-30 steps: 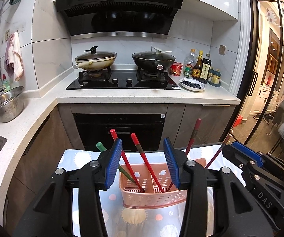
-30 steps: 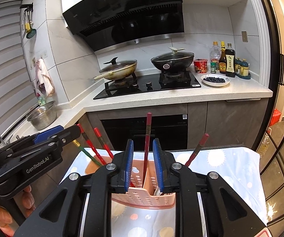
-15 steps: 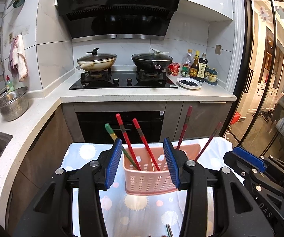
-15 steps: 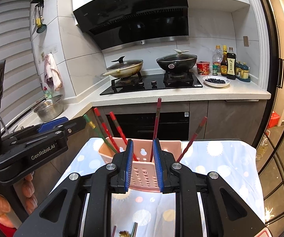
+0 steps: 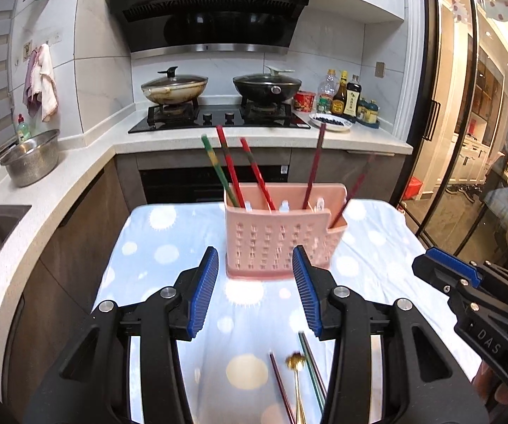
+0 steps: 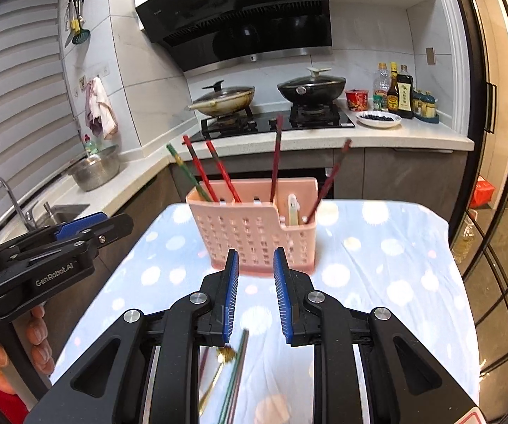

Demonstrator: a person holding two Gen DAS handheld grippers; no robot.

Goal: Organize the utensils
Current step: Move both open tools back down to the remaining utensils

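Both grippers empty: left gripper (image 5: pixel 255 288) spread, right gripper (image 6: pixel 254 296) narrowly parted. Loose chopsticks (image 5: pixel 310 364) and gold spoon (image 5: pixel 298 381) lie on cloth before pink caddy (image 5: pixel 278 240). Risk: pinching several together, or tipping the caddy on insertion.

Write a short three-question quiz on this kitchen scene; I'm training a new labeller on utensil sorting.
1. True or false: the pink perforated plastic utensil basket lies tipped on its side.
2. Which utensil lies loose on the blue spotted tablecloth among chopsticks? A) gold spoon B) steel fork
3. Fill in: the left gripper holds ____.

Key: 1 false; 2 A; 3 nothing.
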